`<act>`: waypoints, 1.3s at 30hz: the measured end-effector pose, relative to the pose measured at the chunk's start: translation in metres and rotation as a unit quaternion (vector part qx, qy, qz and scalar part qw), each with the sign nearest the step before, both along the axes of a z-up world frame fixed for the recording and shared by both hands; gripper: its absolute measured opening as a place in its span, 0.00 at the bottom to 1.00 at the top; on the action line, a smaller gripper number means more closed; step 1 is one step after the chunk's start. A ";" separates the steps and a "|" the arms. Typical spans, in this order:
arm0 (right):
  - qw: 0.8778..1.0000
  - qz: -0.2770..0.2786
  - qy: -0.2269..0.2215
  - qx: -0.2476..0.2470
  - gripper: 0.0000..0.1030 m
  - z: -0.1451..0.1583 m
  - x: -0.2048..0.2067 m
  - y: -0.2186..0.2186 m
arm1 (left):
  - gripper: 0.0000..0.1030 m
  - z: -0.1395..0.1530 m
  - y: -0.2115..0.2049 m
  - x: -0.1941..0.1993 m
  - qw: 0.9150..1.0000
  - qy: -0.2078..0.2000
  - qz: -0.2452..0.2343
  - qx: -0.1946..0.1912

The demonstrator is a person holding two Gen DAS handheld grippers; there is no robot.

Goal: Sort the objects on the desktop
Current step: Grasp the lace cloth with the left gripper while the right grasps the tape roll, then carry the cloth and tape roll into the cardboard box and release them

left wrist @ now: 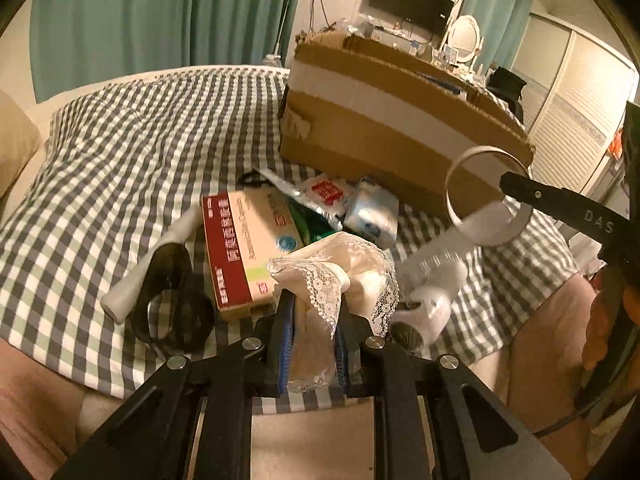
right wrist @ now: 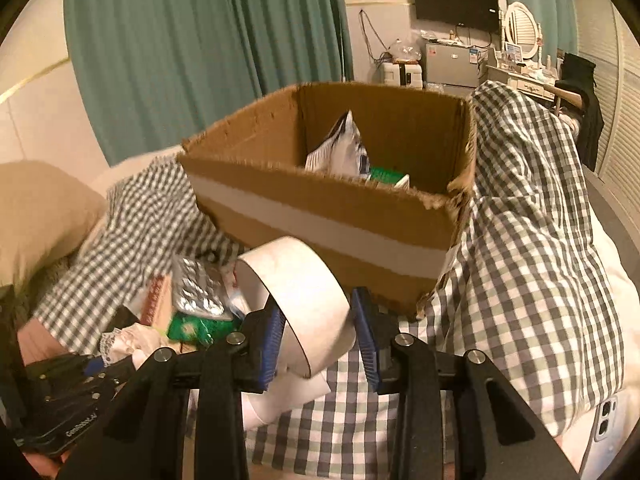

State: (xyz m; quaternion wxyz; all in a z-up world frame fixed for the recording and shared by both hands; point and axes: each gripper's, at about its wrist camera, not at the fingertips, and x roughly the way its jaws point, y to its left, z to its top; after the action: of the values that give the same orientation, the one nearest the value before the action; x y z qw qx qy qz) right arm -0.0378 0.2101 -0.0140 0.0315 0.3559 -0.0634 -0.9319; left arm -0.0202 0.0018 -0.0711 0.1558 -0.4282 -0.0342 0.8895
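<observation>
Cream lace-edged cloth point(left wrist: 340, 276) — soft, crumpled, with a netted scalloped border — is pinched between the ribbed blue pads of the left gripper point(left wrist: 312, 320), whose jaws are drawn narrow on it, low over the gingham bedspread point(left wrist: 120, 152). Just behind it lies a flat red-and-beige medicine box point(left wrist: 240, 248) of stiff card, and beside that a smooth white tapered tube point(left wrist: 152, 264) under a black glossy ring-shaped object point(left wrist: 172, 300). Crinkly plastic packets point(left wrist: 348, 204), one silvery, sit heaped against the corrugated cardboard box point(left wrist: 400, 120), which has a broad white tape band and ragged torn edges.

Over on the other side, the right gripper point(right wrist: 320, 336) clamps a thin white paper ring point(right wrist: 300, 300), a curled cylindrical band with a loose tail hanging down, lifted clear of the bed in front of the box point(right wrist: 320, 216). Inside the open box lie a shiny pouch point(right wrist: 340, 148) and a green packet point(right wrist: 384, 176). A foil blister sheet point(right wrist: 196, 288) glints in the pile lower left.
</observation>
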 end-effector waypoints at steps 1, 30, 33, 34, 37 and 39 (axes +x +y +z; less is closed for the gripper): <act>1.000 -0.003 0.004 -0.003 0.32 0.003 0.001 0.002 | 0.17 0.002 0.001 0.000 1.000 0.001 0.001 -0.001; 0.996 0.006 0.089 -0.014 0.13 0.081 -0.014 0.020 | 0.17 0.117 0.051 -0.072 0.993 0.111 -0.022 0.033; 0.996 0.006 0.093 -0.013 0.13 0.085 -0.023 0.021 | 0.17 0.132 0.056 -0.085 0.991 0.124 -0.024 0.041; 0.996 0.005 0.093 -0.013 0.13 0.087 -0.027 0.022 | 0.17 0.136 0.058 -0.090 0.991 0.128 -0.024 0.043; 0.996 -0.001 0.093 -0.016 0.13 0.091 -0.042 0.027 | 0.17 0.147 0.068 -0.110 0.989 0.139 -0.024 0.043; 0.996 -0.007 0.089 -0.013 0.13 0.093 -0.054 0.031 | 0.17 0.149 0.074 -0.124 0.989 0.136 -0.027 0.048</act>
State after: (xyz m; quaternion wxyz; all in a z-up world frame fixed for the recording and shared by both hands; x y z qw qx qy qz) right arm -0.0918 0.2411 0.0785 0.0352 0.2702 -0.0751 -0.9592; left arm -0.1444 0.0757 0.0777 0.2032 -0.2958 -0.0434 0.9324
